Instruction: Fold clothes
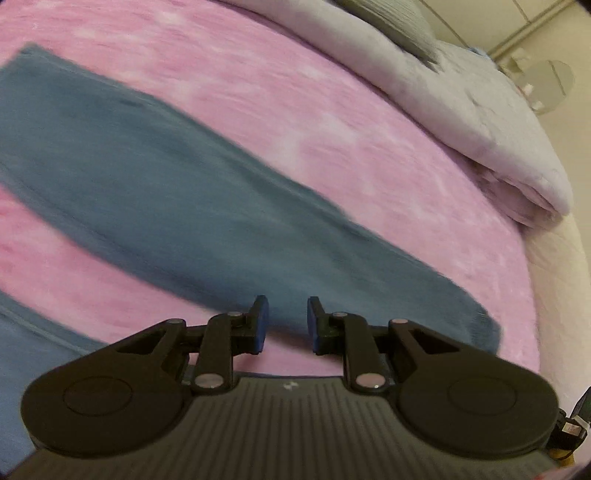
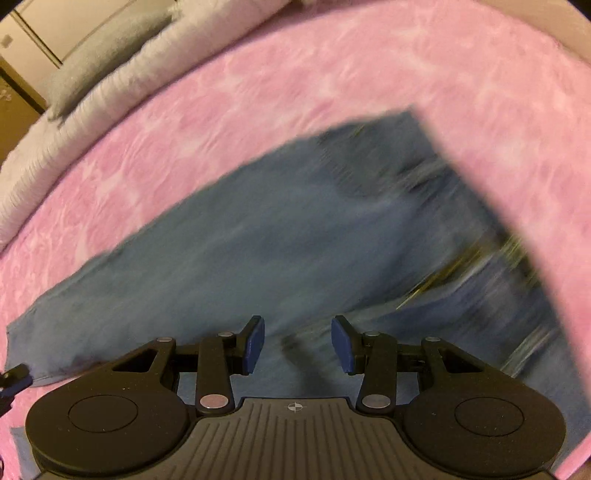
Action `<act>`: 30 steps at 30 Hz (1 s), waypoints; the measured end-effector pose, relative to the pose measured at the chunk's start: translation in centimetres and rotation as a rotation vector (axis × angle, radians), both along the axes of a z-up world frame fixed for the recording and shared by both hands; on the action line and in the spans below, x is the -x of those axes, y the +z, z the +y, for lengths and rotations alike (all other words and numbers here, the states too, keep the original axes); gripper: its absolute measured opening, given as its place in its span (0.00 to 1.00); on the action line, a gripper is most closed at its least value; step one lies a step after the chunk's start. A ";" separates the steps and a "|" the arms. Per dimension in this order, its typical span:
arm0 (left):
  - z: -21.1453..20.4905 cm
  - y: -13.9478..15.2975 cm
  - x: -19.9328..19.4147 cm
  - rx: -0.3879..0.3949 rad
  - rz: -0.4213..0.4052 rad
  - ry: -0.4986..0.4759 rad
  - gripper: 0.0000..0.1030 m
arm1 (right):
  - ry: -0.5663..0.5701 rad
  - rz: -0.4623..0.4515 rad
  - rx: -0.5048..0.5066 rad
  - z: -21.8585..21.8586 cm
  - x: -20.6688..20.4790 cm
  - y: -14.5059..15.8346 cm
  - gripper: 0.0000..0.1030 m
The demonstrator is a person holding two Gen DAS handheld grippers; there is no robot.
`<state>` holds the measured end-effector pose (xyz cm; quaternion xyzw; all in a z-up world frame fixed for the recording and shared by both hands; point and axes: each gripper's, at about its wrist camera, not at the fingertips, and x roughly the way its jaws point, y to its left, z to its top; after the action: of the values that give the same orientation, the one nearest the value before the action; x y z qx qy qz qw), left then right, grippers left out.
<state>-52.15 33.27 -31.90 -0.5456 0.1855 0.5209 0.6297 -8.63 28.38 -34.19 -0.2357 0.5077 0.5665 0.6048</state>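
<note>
A pair of blue jeans [image 1: 192, 192] lies spread flat on a pink bedspread [image 1: 295, 110]. In the left wrist view one leg runs from upper left to lower right, and a second blue part shows at the lower left. My left gripper [image 1: 288, 325] is open and empty above the leg's near edge. In the right wrist view the jeans [image 2: 258, 240] show their waist end with yellow stitching at the right, blurred. My right gripper [image 2: 297, 341] is open and empty just above the jeans.
A folded pale lilac blanket [image 1: 461, 122] and a grey pillow [image 1: 399, 22] lie at the head of the bed. The bed's edge [image 1: 554, 280] curves down the right. A round glass side table [image 1: 550, 85] stands beyond. The pink bedspread [image 2: 332, 74] surrounds the jeans.
</note>
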 end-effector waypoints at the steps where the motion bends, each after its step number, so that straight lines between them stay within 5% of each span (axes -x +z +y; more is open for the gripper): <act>1: 0.5 0.0 -2.2 -0.007 -0.010 -0.026 0.16 | 0.009 -0.006 -0.016 0.4 -2.0 0.4 0.43; 9: 5.5 -0.5 -13.6 -0.028 0.038 -0.194 0.20 | -0.013 0.090 -0.097 6.0 -13.1 -0.5 0.43; 19: 7.2 -1.6 -14.3 0.022 0.100 -0.103 0.20 | 0.031 0.347 -0.088 12.8 -16.8 -5.8 0.41; 20: 7.2 -1.7 -13.9 0.026 0.107 -0.090 0.20 | 0.053 0.342 -0.108 13.1 -16.4 -5.8 0.06; 23: 6.6 -1.2 -12.2 0.014 0.120 -0.050 0.20 | 0.131 0.231 -0.220 13.5 -15.0 -4.1 0.04; 26: 5.2 -0.2 -9.6 -0.016 0.123 0.011 0.20 | 0.037 0.129 -0.316 12.6 -15.9 -2.5 0.03; 28: 4.0 0.0 -7.5 -0.007 0.133 0.065 0.20 | -0.020 0.062 -0.254 12.5 -16.6 -4.2 0.04; 30: 2.6 -0.4 -5.5 0.040 0.135 0.126 0.20 | -0.097 0.118 -0.165 12.9 -17.6 -6.4 0.11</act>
<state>-46.69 35.87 -32.27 -0.5324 0.2032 0.5912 0.5707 8.96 41.23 -40.60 -0.1263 0.5050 0.5893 0.6179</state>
